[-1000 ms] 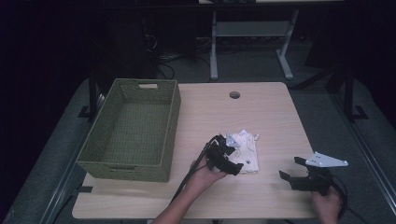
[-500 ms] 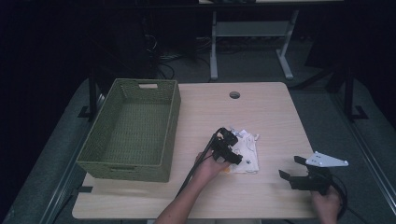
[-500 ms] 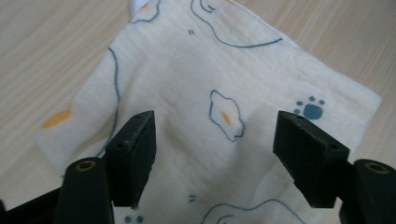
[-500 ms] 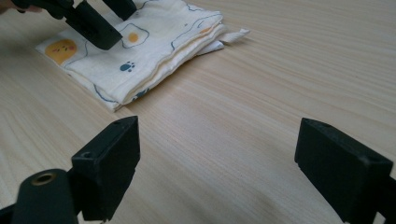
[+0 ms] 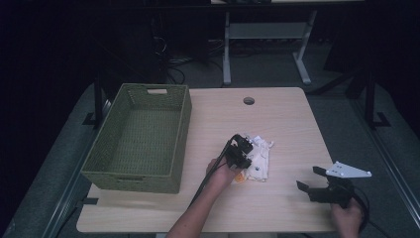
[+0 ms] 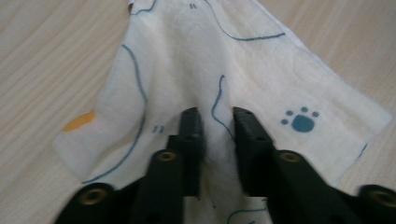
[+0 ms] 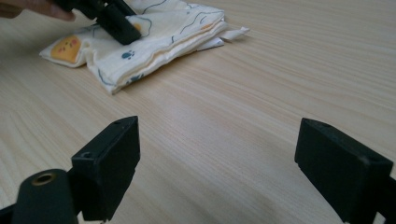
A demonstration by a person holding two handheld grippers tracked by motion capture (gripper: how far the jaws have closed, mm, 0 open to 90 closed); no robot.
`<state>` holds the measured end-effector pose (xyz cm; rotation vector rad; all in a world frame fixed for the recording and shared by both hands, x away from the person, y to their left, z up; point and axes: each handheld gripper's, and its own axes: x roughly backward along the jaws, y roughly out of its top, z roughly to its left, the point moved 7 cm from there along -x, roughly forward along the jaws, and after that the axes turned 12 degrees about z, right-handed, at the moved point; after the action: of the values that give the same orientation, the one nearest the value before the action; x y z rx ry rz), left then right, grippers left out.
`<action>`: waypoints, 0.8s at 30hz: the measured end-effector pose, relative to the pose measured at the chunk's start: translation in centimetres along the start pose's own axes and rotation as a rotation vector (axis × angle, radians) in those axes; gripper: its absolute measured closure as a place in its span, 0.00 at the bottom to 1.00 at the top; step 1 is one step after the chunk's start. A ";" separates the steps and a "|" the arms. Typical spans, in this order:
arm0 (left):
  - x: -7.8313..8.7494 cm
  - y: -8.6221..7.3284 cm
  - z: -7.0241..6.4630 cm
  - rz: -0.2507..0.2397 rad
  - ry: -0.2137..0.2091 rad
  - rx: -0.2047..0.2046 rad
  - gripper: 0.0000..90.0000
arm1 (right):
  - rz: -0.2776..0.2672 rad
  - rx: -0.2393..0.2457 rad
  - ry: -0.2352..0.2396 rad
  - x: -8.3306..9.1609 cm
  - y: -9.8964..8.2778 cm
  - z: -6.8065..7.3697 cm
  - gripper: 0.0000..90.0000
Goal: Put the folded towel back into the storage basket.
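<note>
Left gripper [image 6: 212, 119]: jaws clenched on a raised fold of the cloth [image 6: 187, 60], a pinch of fabric between the pads; they have just been closing, having stood wide a second ago. The cloth is cream-white with blue line drawings, a blue paw print and an orange patch. In the high view the left gripper [image 5: 246, 148] sits on the near-left part of the cloth [image 5: 261, 158], which lies folded on the surface [image 5: 277, 119] right of centre, toward the near edge. Against the earlier high views the left hand [image 5: 224, 171] has pushed forward and right onto the cloth; before, it hovered just at the cloth's left edge. The cloth itself lies in about the same spot. Right gripper [image 7: 217, 154]: jaws released, wide apart, nothing between them, bare wood under them; the cloth [image 7: 154, 32] lies well ahead. In the high view the right gripper [image 5: 312, 179] rests at the near-right corner, unchanged from the earlier pictures. Green woven basket [image 5: 106, 163] stands at the left of the surface, apart from the cloth, as before.
</note>
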<state>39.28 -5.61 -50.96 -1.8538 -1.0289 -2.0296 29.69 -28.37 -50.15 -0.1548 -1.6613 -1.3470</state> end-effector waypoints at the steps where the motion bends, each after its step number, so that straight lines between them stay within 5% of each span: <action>1: 0.0 -0.1 0.1 -0.005 -0.003 0.002 0.90 | 0.004 0.002 -0.005 -0.1 0.0 0.0 0.15; 6: 0.1 -0.2 0.2 0.007 -0.004 -0.015 0.93 | 0.017 0.004 -0.012 0.0 -0.2 0.0 0.15; 15: 1.4 -0.4 0.1 -0.070 -0.131 0.064 0.93 | 0.004 -0.047 -0.024 0.3 -0.4 -0.6 0.15; 21: 3.1 -0.4 -0.3 -0.077 -0.124 0.031 0.93 | 0.011 -0.043 -0.027 0.4 -0.5 -0.6 0.15; 24: 3.9 -0.5 0.0 -0.083 -0.161 0.045 0.93 | 0.006 -0.055 -0.011 0.4 -0.7 -0.6 0.15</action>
<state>38.24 -4.09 -47.47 -2.0098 -1.2005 -1.9092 29.40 -29.27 -50.38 -0.1997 -1.6319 -1.3903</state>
